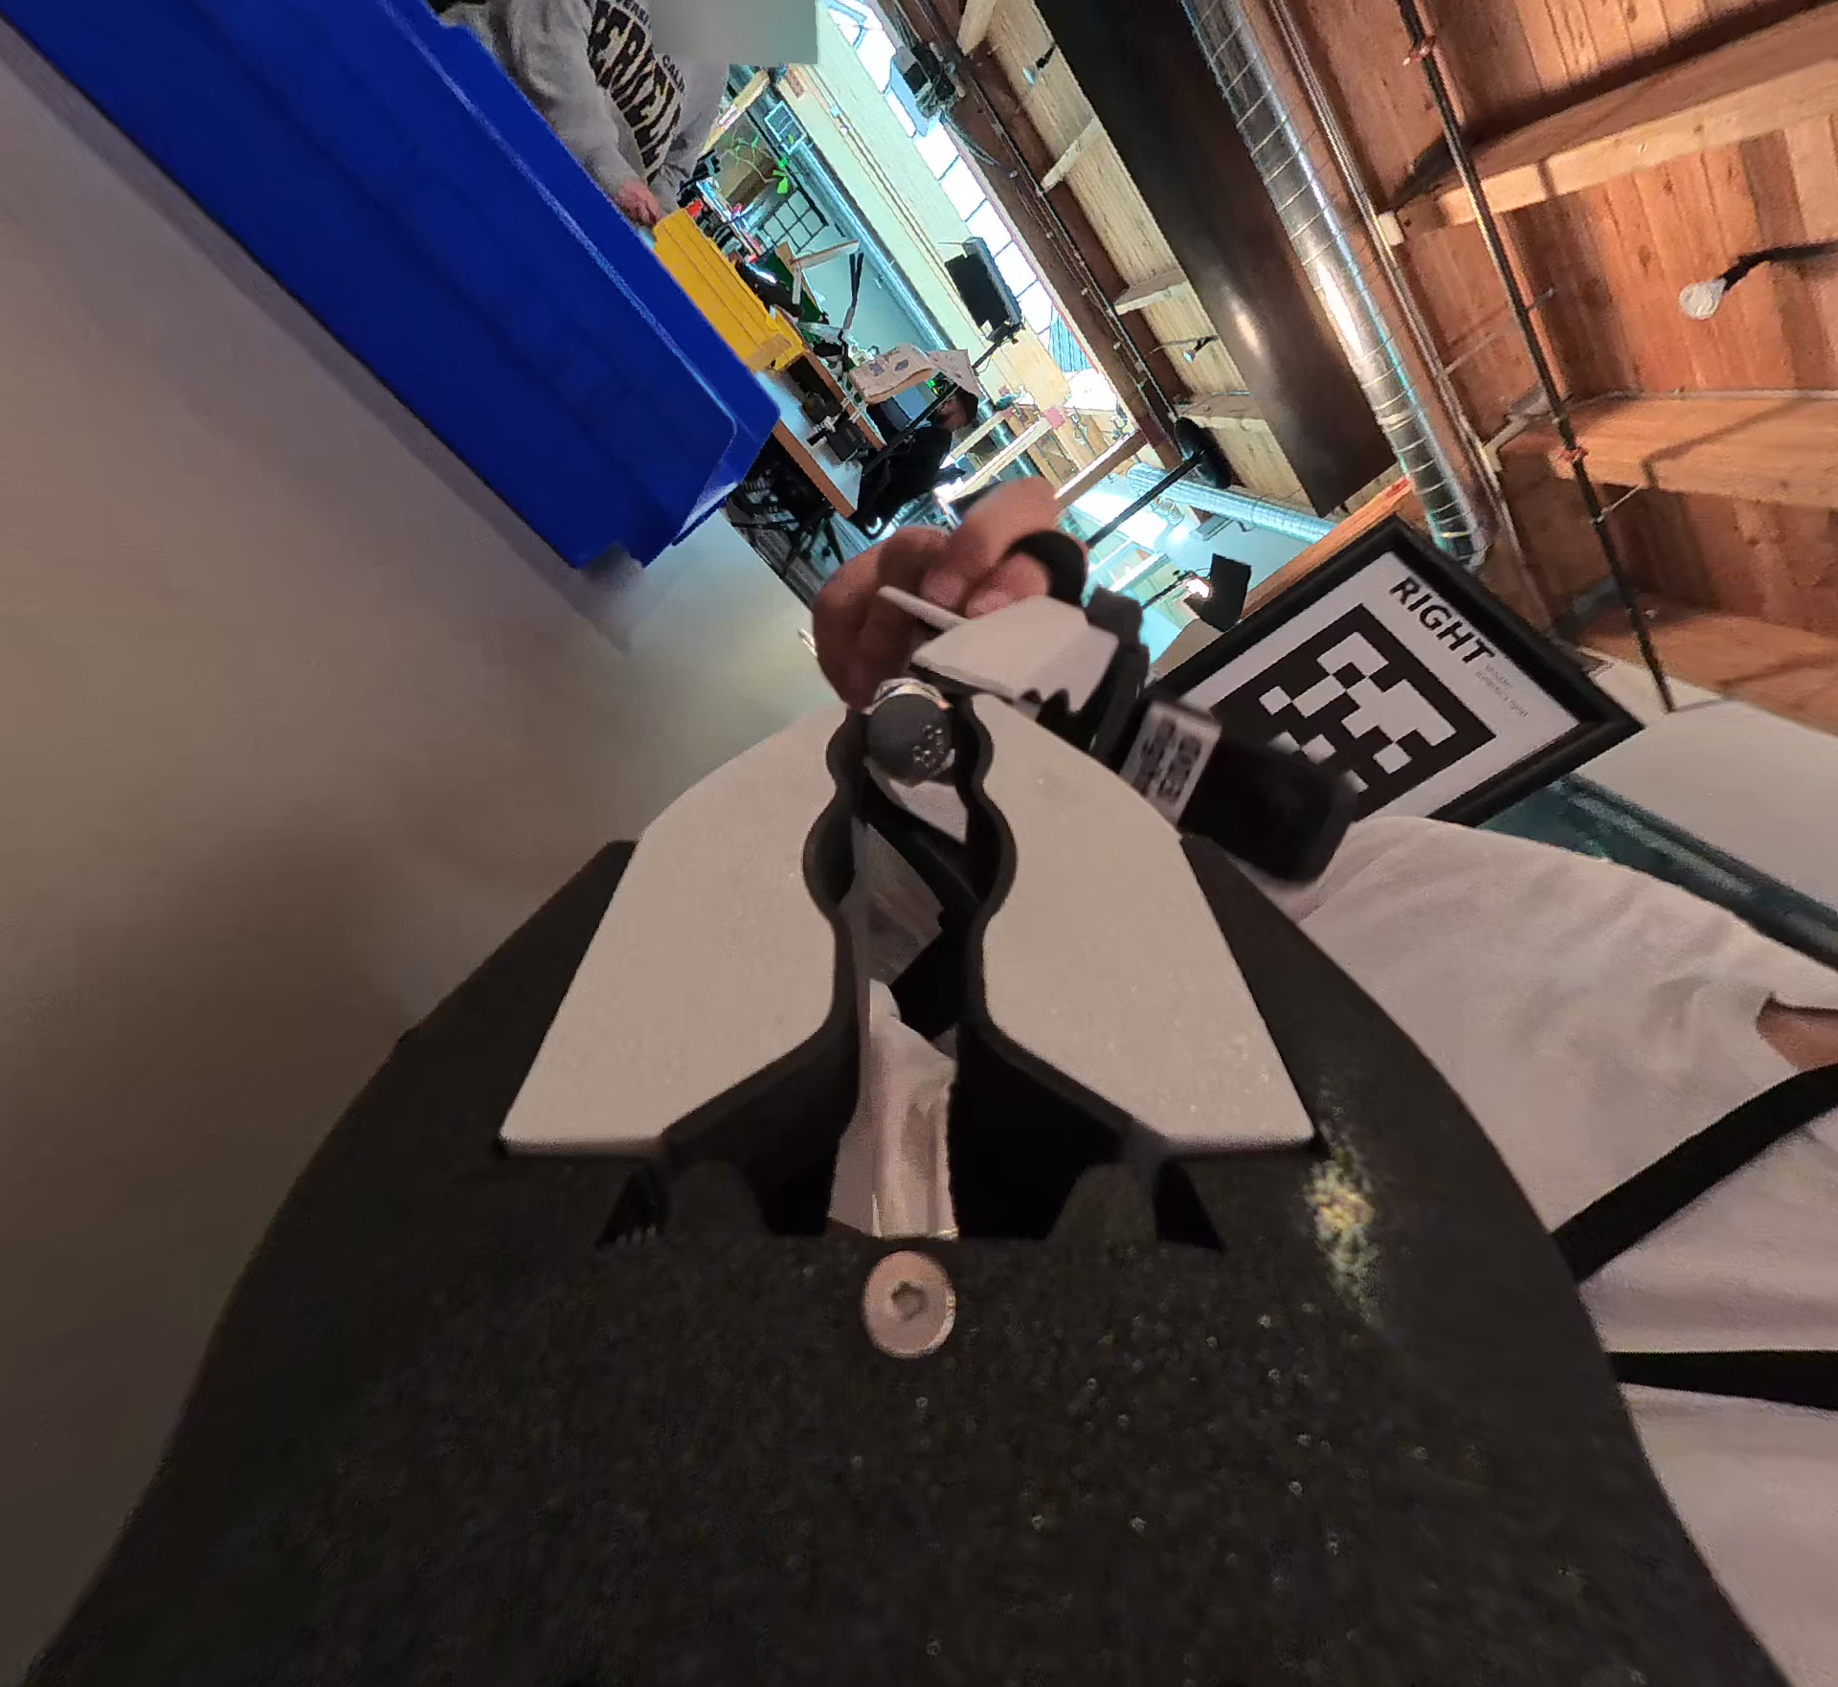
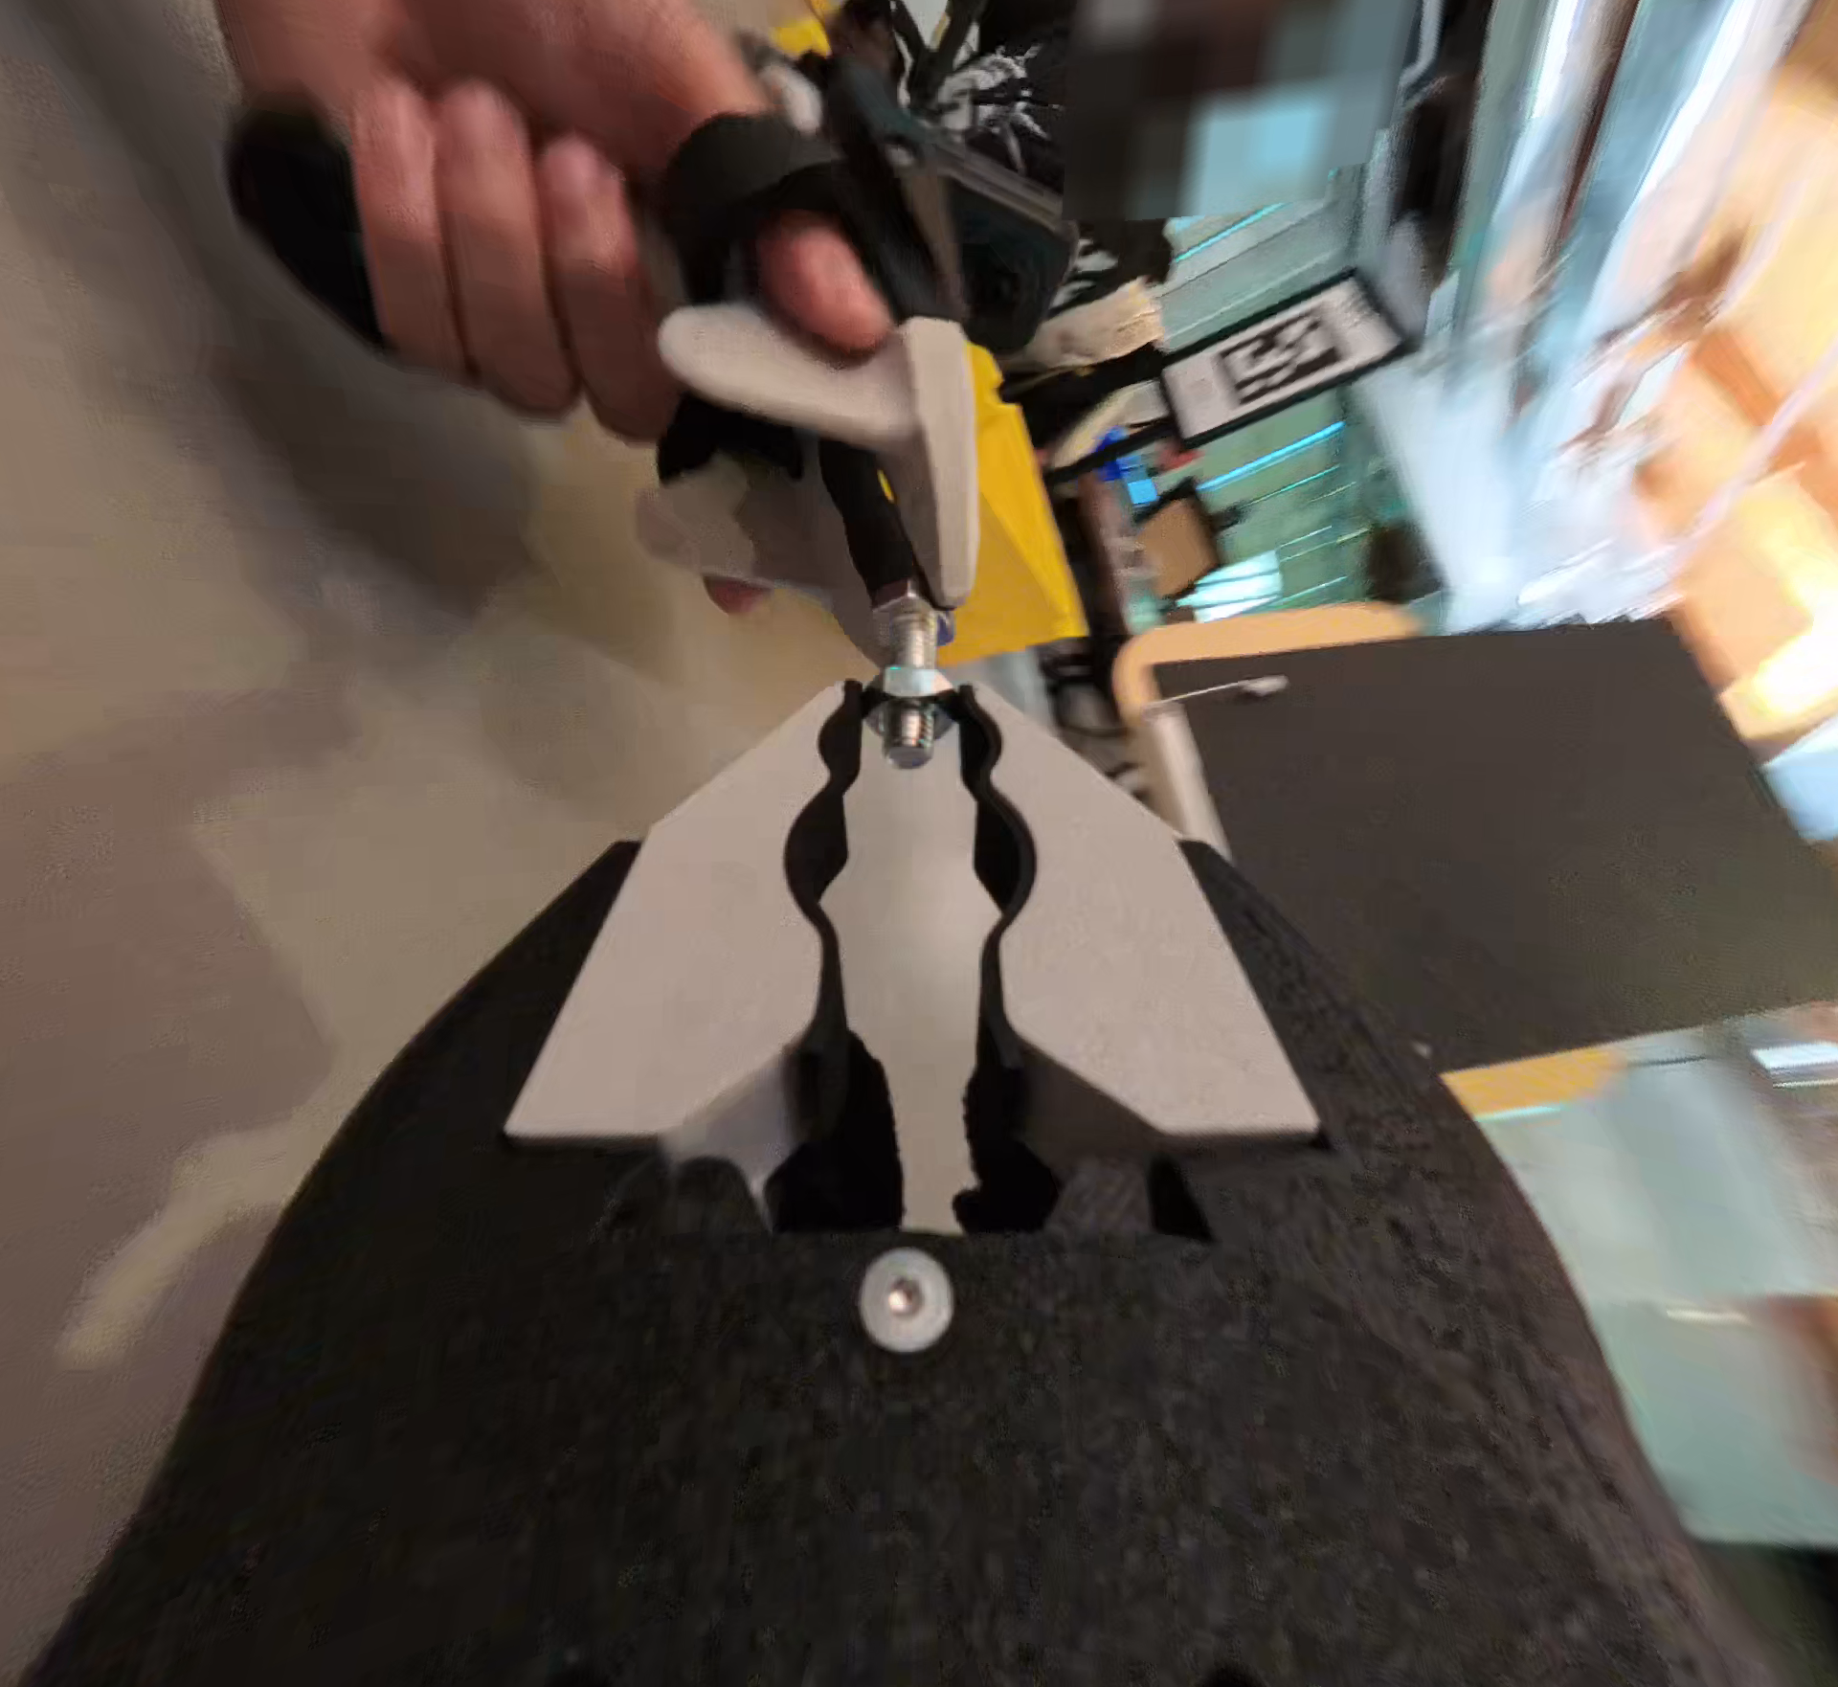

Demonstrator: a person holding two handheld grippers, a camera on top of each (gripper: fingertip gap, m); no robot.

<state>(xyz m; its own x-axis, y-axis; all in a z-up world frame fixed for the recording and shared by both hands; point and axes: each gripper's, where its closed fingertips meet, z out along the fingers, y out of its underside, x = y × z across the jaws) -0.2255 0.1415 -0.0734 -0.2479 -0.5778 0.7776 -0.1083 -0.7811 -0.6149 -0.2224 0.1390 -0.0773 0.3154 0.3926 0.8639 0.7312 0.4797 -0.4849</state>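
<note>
**A:** Where is the bolt?

**B:** The bolt point(image 2: 910, 645) hangs in the air between my two grippers, clear of the desk point(image 1: 249, 645). Its round head point(image 1: 910, 734) sits at the tips of my left gripper point(image 1: 910, 744). The threaded shank runs across to my right gripper point(image 2: 910, 704), and a hex nut point(image 2: 907, 682) is on the thread.

**A:** What surrounds it?

**B:** In the left wrist view, a blue bin point(image 1: 398, 197) stands on the pale desk, with a yellow bin point(image 1: 726, 286) beyond it. A person in a grey hooded top point(image 1: 597, 48) stands behind the bins. A framed black-and-white marker card point(image 1: 1392, 694) lies just behind my right gripper. My right hand point(image 1: 895, 585) and the right gripper's body cover the far end of the bolt in that view. In the right wrist view, my left hand point(image 2: 517, 177) and the left gripper's grey fingers point(image 2: 935, 465) cover the head end.

**A:** State of each gripper?

**B:** Left gripper: jaws nearly closed, pads on either side of the bolt head, gripping it. Right gripper: jaws narrowly apart, tips clamped on the hex nut, with the shank's free end projecting inward between the fingers.
</note>
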